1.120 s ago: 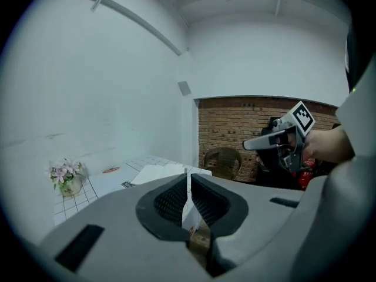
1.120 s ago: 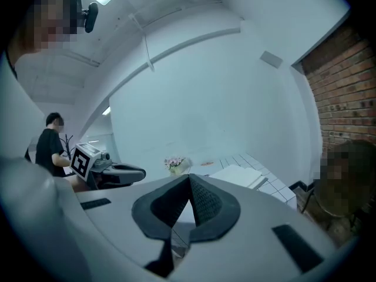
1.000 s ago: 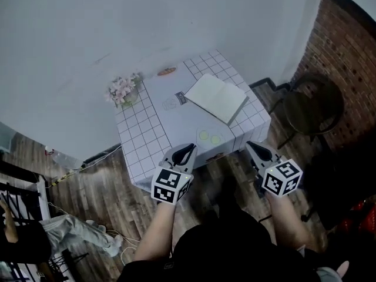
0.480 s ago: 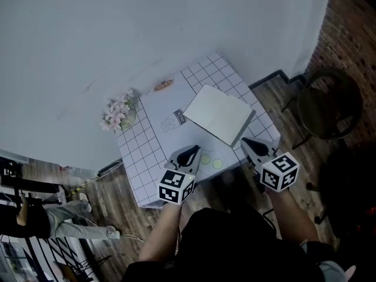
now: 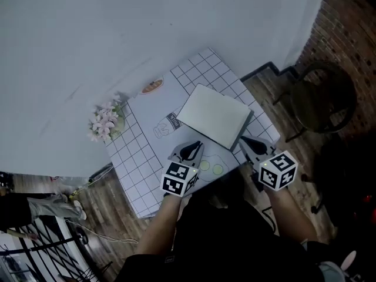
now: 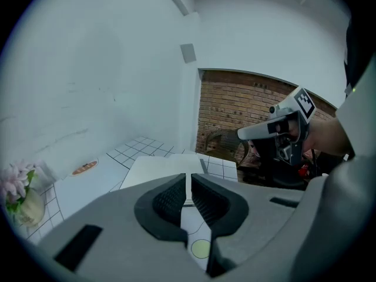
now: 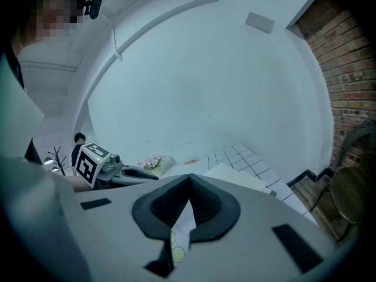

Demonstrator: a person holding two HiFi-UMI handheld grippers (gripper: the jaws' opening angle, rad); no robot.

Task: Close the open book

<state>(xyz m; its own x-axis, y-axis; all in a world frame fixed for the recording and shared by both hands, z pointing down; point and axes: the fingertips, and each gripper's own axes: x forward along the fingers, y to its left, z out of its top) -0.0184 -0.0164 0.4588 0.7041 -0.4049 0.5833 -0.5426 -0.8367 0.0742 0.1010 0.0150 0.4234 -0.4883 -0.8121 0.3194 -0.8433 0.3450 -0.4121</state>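
Head view: flowers point(image 5: 104, 121) on the table's point(image 5: 134, 164) corner, chair point(image 5: 322, 101) beyond the book point(image 5: 214, 115).

The white book point(image 5: 214, 115) lies on a pale rectangular mat point(image 5: 154, 107) spread over the small white grid-patterned table point(image 5: 132, 157), which stands against the wall. A vase of pink flowers point(image 5: 104, 122) sits at the table's left corner, beside the mat. The left gripper point(image 5: 192, 149) and right gripper point(image 5: 247, 141) flank the book's near corner, and a dark round chair point(image 5: 322, 101) stands right of the table.
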